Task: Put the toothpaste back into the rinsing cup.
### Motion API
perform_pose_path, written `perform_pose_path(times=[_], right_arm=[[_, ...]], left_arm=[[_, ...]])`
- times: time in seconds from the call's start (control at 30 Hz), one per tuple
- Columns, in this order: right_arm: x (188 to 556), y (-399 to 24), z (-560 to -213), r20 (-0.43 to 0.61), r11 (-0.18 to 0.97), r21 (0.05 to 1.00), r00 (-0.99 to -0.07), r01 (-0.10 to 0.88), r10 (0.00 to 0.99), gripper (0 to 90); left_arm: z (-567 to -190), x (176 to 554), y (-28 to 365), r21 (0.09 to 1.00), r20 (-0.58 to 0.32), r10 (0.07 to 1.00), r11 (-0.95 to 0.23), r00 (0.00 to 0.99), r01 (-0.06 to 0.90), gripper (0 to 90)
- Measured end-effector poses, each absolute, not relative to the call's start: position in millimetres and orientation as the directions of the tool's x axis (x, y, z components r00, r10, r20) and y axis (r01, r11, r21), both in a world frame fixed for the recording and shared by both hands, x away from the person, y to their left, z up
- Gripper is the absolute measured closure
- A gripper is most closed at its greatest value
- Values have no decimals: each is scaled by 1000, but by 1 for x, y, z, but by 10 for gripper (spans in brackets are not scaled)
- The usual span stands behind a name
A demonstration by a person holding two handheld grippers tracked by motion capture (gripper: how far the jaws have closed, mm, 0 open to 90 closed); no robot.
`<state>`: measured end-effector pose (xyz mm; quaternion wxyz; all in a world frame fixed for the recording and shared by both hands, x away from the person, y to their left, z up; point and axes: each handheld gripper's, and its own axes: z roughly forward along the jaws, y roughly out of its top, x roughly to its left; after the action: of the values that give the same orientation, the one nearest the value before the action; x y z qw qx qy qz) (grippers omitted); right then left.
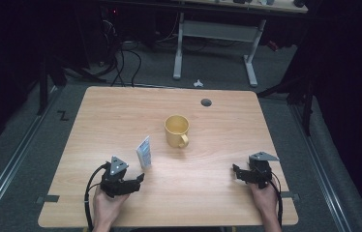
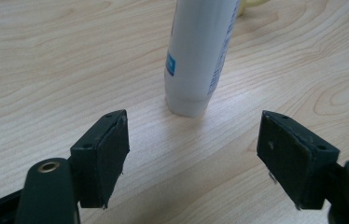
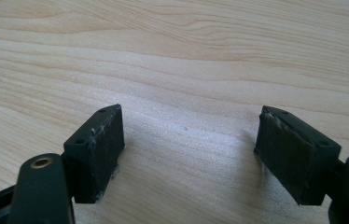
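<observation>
My left gripper (image 2: 193, 156) has its jaws spread wide, lined up on the white tube (image 2: 199, 56) standing cap-down just ahead, centred between them but not touching yet. I'd slide in low and straight, then squeeze gently near the base so it doesn't tip toward the yellow mug (image 1: 176, 130) behind it. My right gripper (image 3: 189, 156) is spread too, holding nothing, well off to the side.

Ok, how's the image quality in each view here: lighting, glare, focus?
High view: the table is evenly lit, surroundings nearly black; mug and tube are small and soft. Left gripper view: the tube is bright, nearly washed out, its print blurred; the jaws are sharp. Right gripper view: a pale sheen lies on the wood between the open jaws, the far grain softer.
</observation>
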<state>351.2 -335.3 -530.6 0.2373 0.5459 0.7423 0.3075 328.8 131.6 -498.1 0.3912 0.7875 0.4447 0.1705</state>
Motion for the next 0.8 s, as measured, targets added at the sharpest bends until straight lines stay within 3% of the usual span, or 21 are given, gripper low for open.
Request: perform_pose_path(times=[0.8], right_arm=[[351, -336, -531, -17, 216, 716, -293, 664, 956, 235]], left_arm=[[-488, 340, 122, 782, -91, 842, -271, 532, 562, 268]])
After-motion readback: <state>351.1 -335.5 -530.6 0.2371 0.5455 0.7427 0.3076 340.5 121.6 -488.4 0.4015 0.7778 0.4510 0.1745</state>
